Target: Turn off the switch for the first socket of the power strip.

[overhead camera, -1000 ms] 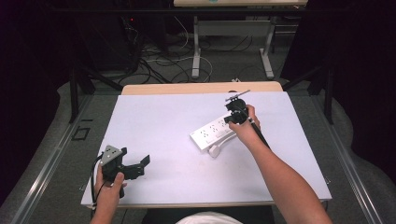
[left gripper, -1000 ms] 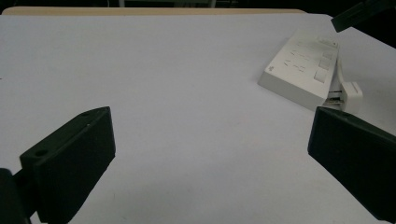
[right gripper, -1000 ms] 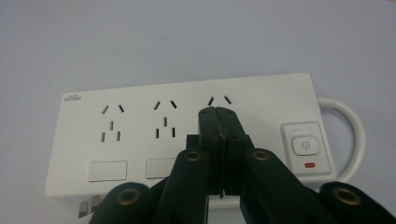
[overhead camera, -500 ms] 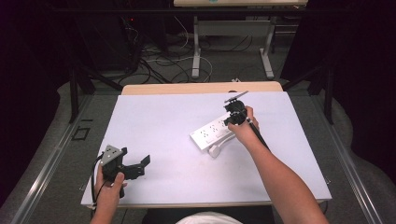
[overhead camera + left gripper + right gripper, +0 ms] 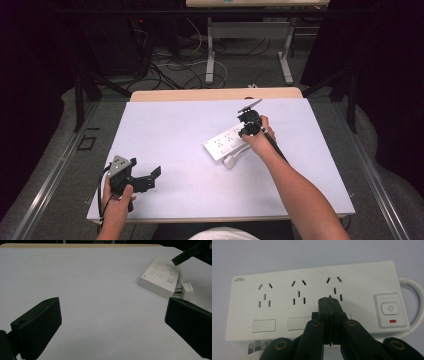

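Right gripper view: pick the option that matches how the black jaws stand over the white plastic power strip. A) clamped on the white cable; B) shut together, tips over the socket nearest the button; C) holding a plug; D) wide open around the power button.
B: the right gripper has its jaws pressed together with nothing between them, tips above the third socket of the white plastic power strip, left of the power button.

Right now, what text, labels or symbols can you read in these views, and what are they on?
Small grey brand mark at the corner of the power strip: too blurred to read.
Power symbol, a circle with a bar, on its switch button.
Faint print above that button: unreadable.
Nothing else carries text.
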A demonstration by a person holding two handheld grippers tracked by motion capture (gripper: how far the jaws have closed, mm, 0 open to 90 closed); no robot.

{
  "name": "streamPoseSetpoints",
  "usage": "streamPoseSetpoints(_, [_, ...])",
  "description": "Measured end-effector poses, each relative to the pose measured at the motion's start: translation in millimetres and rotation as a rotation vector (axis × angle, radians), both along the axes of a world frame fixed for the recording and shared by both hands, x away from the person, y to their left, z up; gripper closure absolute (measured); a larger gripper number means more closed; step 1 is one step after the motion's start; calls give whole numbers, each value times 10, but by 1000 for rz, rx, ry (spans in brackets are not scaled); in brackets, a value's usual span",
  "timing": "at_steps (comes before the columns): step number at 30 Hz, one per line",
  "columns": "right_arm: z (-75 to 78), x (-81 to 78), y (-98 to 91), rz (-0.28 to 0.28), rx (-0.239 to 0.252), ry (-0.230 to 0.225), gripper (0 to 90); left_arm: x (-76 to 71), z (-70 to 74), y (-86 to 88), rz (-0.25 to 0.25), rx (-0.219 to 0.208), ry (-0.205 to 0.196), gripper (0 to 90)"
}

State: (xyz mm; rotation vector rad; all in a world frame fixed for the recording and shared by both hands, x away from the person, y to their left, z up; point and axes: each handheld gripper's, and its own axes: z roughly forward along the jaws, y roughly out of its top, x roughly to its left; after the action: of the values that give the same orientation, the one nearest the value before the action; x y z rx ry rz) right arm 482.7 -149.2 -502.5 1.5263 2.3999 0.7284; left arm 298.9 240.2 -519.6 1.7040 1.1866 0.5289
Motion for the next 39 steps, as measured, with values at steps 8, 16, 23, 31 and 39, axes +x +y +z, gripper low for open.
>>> streamPoseSetpoints(8, [-54,5,25,20,-13,-23,900,1,-4,-9,-1,-1,1,11])
streamPoseSetpoints(16, [-60,7,40,19,-34,3,900,-1,-2,-11,-4,-6,2,11])
streamPoseSetpoints(23, [-78,21,11,29,-41,-1,900,2,-3,-11,-3,-7,2,11])
streamPoseSetpoints(31, [-87,16,20,33,-46,-5,900,-1,-1,-10,-4,-7,2,11])
streamPoseSetpoints(39, [-88,21,16,25,-42,0,900,-2,1,-12,-5,-7,3,11])
